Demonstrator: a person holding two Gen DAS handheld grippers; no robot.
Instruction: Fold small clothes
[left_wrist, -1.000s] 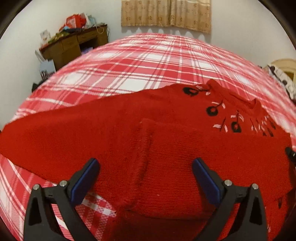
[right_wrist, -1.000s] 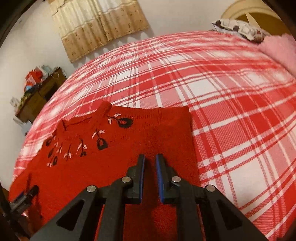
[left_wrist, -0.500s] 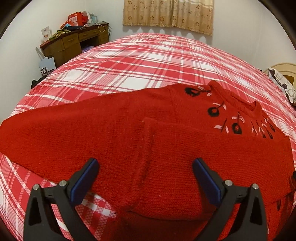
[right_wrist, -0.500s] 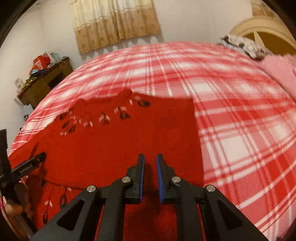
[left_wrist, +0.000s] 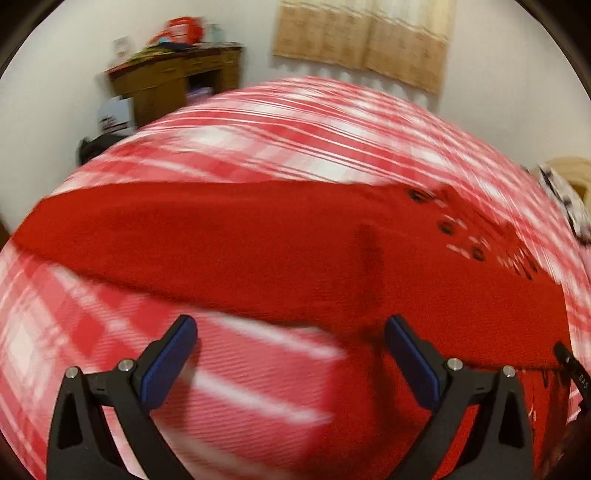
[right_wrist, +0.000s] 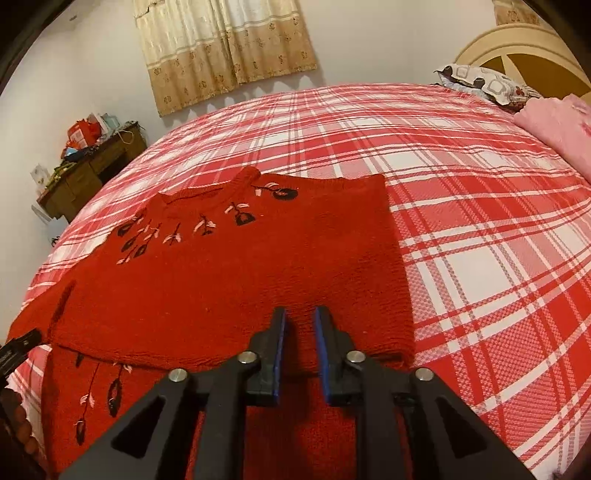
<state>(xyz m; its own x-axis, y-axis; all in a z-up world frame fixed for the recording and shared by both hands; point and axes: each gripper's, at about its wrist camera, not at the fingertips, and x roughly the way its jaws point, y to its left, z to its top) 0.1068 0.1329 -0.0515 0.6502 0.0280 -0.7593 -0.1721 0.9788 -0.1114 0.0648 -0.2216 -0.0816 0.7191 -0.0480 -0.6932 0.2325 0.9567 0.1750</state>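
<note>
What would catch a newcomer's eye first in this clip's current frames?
A bright red sweater with black and pink embroidered flowers lies partly folded on the red-and-white plaid bedspread, filling the near side. The right gripper sits over its folded edge, jaws opening; the left gripper hangs open near the outstretched sleeve.

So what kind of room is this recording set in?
Most likely a bedroom in a home. A bed under a red-and-white plaid bedspread fills the view, with a headboard and pillow at one end, a curtained window, and a cluttered wooden desk against the wall.
</note>
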